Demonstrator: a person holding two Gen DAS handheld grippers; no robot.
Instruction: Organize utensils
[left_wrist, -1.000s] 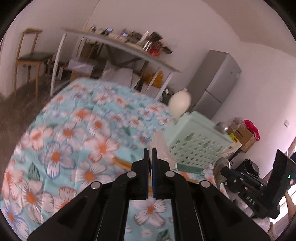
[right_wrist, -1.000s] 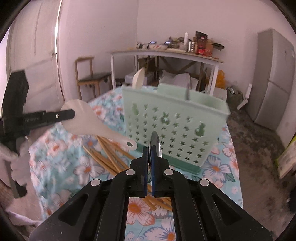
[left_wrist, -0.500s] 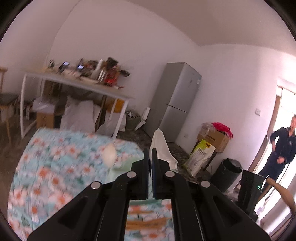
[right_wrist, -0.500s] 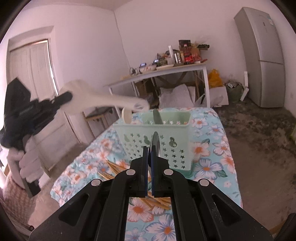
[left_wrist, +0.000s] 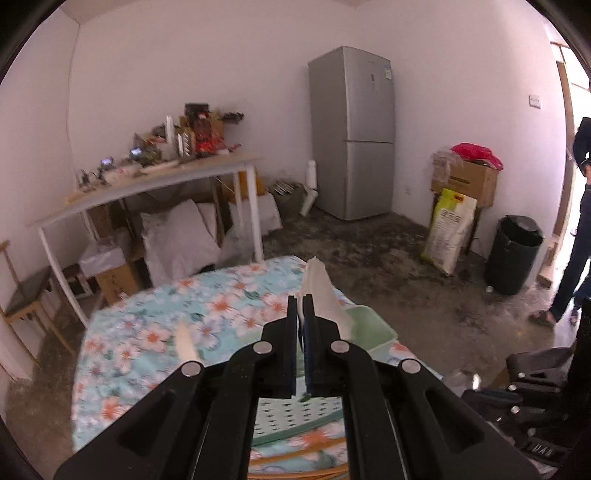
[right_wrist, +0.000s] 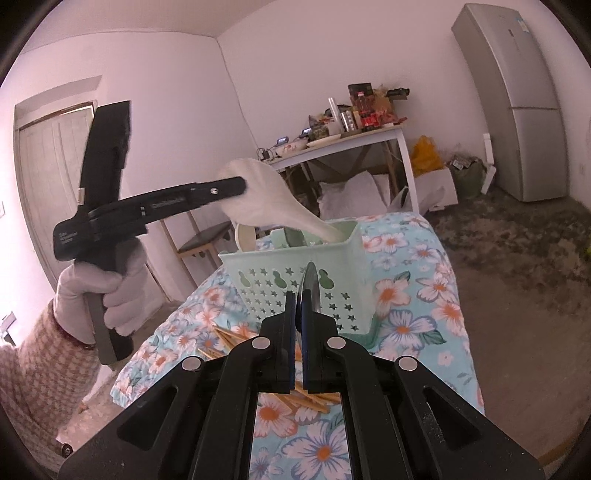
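Note:
A pale green star-punched basket (right_wrist: 295, 275) stands on the flower-patterned tablecloth (right_wrist: 417, 295). In the right wrist view, my left gripper (right_wrist: 242, 187) is shut on the bowl of a white rice paddle (right_wrist: 269, 203). The paddle slants down with its handle tip inside the basket's rim. In the left wrist view the paddle (left_wrist: 323, 291) sticks out past the closed left gripper (left_wrist: 300, 308), above the basket (left_wrist: 373, 332). My right gripper (right_wrist: 299, 308) is shut on a thin metal utensil (right_wrist: 311, 284) in front of the basket. A pale spoon (right_wrist: 245, 236) stands in the basket.
Wooden chopsticks (right_wrist: 229, 336) lie loose on the cloth before the basket. Behind are a cluttered white table (left_wrist: 147, 184), a chair (left_wrist: 22, 306) and a grey fridge (left_wrist: 351, 133). A person (left_wrist: 580, 229) stands at the doorway, right, near a black bin (left_wrist: 511, 254) and boxes.
My left gripper has risen and rolled, carrying the white paddle from beside the basket to above it, handle tip now in the rim. The right gripper drew back slightly with the metal utensil.

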